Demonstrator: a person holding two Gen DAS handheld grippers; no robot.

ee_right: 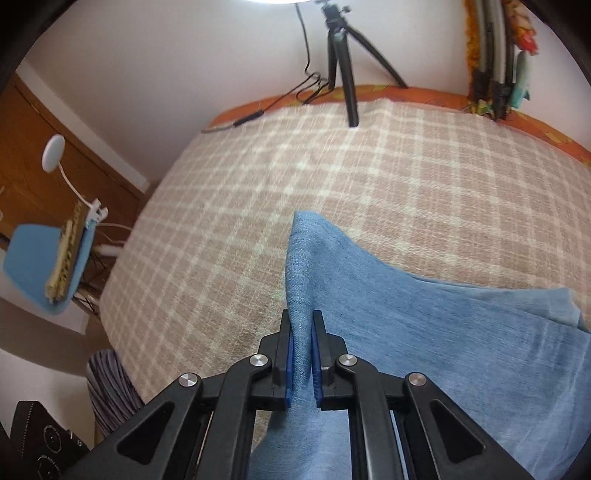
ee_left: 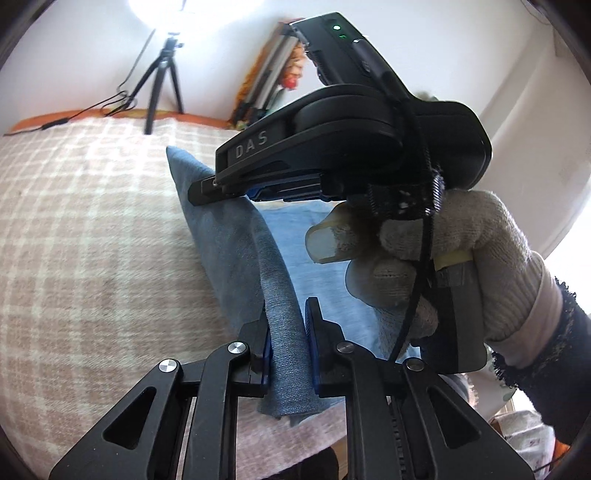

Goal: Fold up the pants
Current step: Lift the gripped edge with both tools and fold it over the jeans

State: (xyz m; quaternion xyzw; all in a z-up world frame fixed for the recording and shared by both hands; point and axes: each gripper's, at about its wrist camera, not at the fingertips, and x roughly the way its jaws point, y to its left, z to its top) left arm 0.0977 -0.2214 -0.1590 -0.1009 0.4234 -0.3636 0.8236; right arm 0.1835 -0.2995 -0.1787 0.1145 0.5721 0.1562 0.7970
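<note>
two tools, each clamping lifted pants fold

Left gripper: fingers clamped on raised fold of pants, angled downward. Right gripper: fingers pinching pants fold, pointing steeply down; white-gloved hand grips its handle.

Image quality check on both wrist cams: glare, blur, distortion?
Left wrist: lamp blown out at the top edge; the other gripper and gloved hand hide much of the pants; strong fisheye bending of the checked blanket. Right wrist: light motion blur on the blanket and tripod; denim near the pads is sharp; dark vignette in the corners.
</note>
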